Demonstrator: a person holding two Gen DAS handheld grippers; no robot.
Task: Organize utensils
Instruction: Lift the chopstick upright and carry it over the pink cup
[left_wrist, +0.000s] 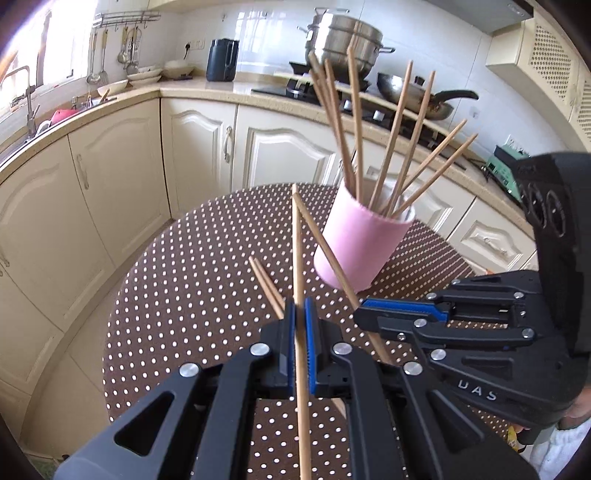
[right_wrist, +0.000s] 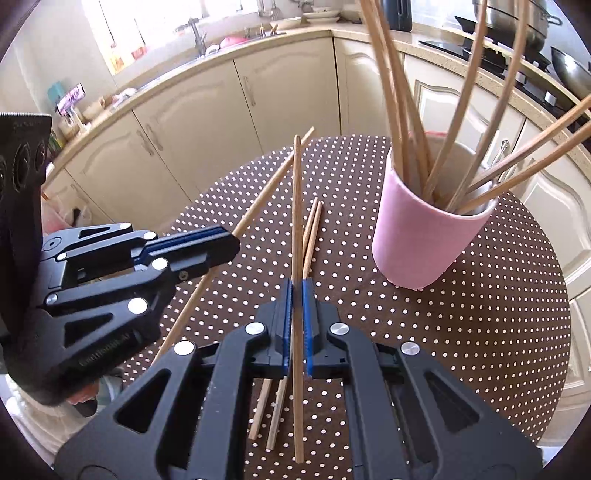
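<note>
A pink cup (left_wrist: 360, 245) (right_wrist: 424, 229) holding several wooden chopsticks stands on the round brown polka-dot table (left_wrist: 192, 280) (right_wrist: 480, 332). My left gripper (left_wrist: 300, 314) is shut on one chopstick (left_wrist: 296, 236), held above the table. My right gripper (right_wrist: 296, 295) is shut on another chopstick (right_wrist: 296, 206); it also shows in the left wrist view (left_wrist: 364, 312). The left gripper shows in the right wrist view (right_wrist: 232, 245) with its chopstick (right_wrist: 273, 181). Two loose chopsticks (right_wrist: 312, 229) (left_wrist: 267, 284) lie on the table under the grippers.
Cream kitchen cabinets (left_wrist: 122, 177) curve behind the table. A countertop holds a sink (left_wrist: 26, 122), a dark kettle (left_wrist: 221, 59), a steel pot (left_wrist: 343, 37) and a wok (left_wrist: 417, 96) on the stove.
</note>
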